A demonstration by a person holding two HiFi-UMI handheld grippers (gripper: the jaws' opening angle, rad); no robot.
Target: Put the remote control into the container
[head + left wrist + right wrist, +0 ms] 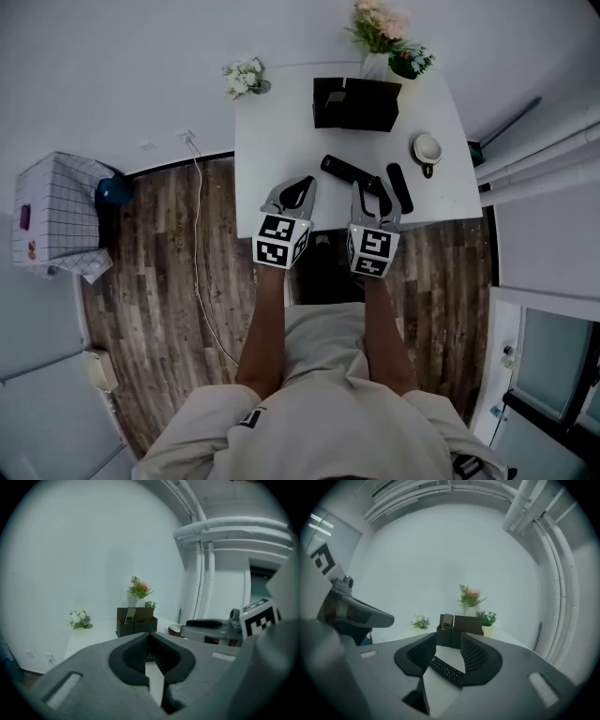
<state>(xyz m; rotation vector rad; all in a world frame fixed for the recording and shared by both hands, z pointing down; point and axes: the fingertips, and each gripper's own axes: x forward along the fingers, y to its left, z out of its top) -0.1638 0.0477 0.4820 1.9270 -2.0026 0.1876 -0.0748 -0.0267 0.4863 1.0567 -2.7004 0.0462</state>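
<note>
Over the near edge of the white table (281, 141), our left gripper (302, 183) with jaws pressed together, our right gripper (372, 187) with jaws spread, black remote control (345, 170) between them, not pinched.

Head view steeply down over table (281, 141); both gripper views level toward container (471, 624)

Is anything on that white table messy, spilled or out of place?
Nothing looks spilled or broken. The left remote and the right remote lie loose at crooked angles on the table, outside the dark container behind them.
</note>
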